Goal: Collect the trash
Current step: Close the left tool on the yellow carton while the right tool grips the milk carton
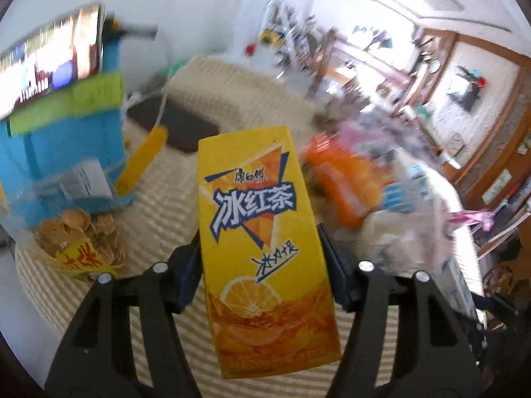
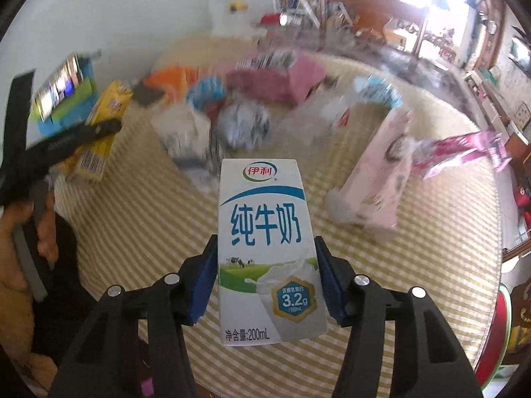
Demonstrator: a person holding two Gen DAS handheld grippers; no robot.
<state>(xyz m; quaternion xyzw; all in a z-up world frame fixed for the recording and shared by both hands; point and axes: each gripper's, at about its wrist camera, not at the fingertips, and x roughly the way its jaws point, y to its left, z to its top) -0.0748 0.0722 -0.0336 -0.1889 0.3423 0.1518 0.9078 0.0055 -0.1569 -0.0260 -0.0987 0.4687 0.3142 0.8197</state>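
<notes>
The round surface under its cream-and-yellow checked cloth fills both views, litter heaped across the upper middle, open cloth low in frame and toward the right rim. At centre, the left gripper has its jaws clamped on a tall yellow iced-tea carton, and the right gripper squeezes a white milk carton; both look lifted clear, ready for binning.
</notes>
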